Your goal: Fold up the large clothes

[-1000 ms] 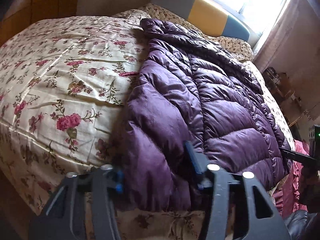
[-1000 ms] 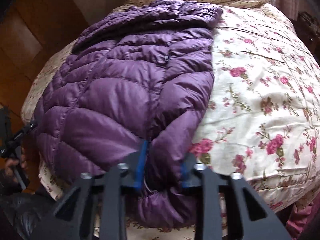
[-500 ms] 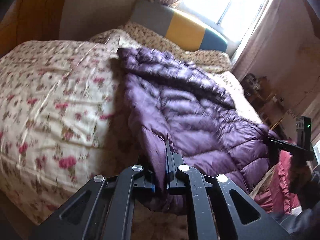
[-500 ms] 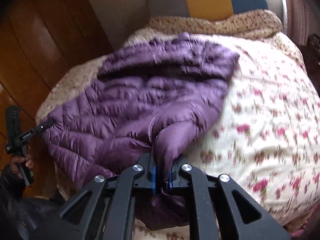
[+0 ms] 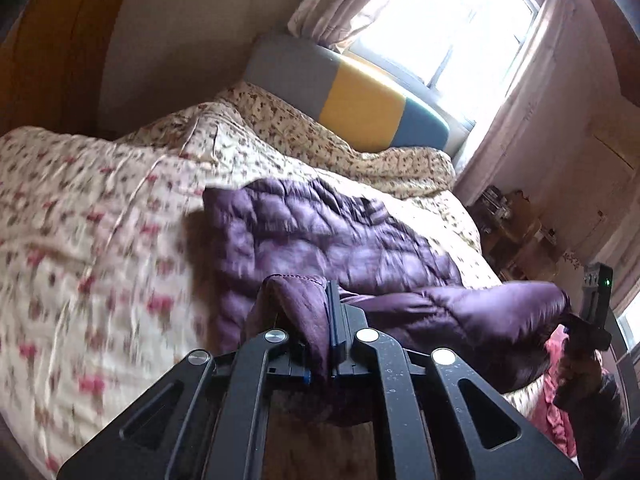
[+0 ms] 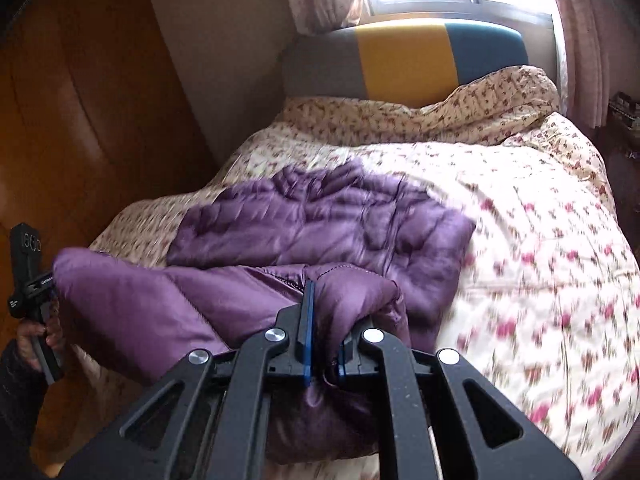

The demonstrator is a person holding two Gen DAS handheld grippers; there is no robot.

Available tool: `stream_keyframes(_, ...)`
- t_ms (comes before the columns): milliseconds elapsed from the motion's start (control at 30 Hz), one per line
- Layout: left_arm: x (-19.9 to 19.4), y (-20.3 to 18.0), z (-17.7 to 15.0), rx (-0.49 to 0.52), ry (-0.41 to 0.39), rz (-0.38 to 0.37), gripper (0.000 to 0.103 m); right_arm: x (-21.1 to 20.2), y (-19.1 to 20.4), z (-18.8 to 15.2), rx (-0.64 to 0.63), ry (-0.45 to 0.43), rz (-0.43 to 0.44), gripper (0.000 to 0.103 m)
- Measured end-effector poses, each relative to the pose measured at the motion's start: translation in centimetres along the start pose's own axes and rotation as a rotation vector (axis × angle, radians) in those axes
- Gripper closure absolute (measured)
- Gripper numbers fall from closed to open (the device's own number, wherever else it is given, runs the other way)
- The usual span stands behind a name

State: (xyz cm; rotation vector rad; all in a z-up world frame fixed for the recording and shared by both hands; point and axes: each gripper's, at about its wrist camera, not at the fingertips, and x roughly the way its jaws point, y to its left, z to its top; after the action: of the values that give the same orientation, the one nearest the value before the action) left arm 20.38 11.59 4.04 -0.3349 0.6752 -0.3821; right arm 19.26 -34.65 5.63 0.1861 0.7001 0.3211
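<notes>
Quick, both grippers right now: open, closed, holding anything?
Left gripper: closed on a bottom corner of the purple puffer jacket, lifted off the bed.
Right gripper: closed on the other bottom corner of the jacket.

A purple quilted puffer jacket (image 5: 320, 240) lies ahead on the bed, its near hem lifted, bunched and pinched in both grippers.

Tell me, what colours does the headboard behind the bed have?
The headboard has grey, yellow and teal-blue panels, seen best in the right wrist view.
</notes>
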Motion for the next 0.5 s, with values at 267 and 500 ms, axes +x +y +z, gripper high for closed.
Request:
stream_keyframes(267,9.3,1.7,7.3,-0.018,0.032,0.046,0.098,7.7,-4.9,5.8,0.098,-0.003,-0.063,0.096)
stream_keyframes(500,16.9,3.9,9.7,-0.044,0.108,0.137,0.098,14.3,-7.6,7.4,0.145,0.063,-0.130,0.096)
